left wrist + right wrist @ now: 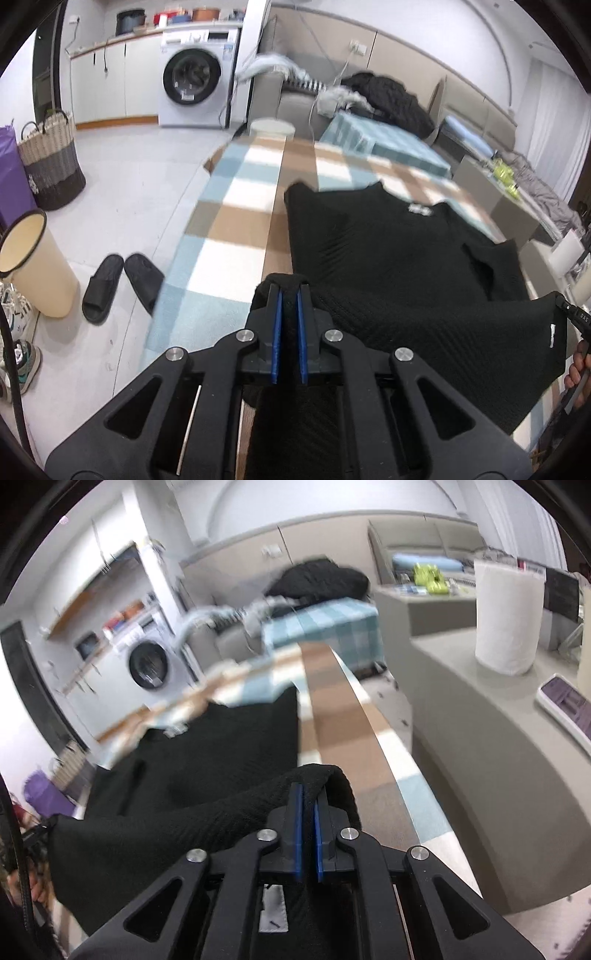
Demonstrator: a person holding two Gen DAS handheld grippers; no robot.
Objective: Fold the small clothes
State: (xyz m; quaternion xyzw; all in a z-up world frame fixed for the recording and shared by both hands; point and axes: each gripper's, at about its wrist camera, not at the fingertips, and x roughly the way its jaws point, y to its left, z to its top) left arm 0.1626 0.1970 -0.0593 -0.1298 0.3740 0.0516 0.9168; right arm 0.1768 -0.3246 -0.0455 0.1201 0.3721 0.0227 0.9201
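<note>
My left gripper (290, 295) and right gripper (308, 794) each clamp a hem corner of the black knit top (388, 251), lifted off the checked desk (229, 229); next, carry both toward twelve o'clock, folding.

Almost no legible writing in either view

On the right gripper's black body (580, 315), seen at the edge of the left wrist view, pale letters read roughly "DAS". The white tag at the black garment's neck (419, 209), the small white label at its hem (552, 335) and the stickers on the washing machine (201, 79) carry marks too blurred to read.
</note>
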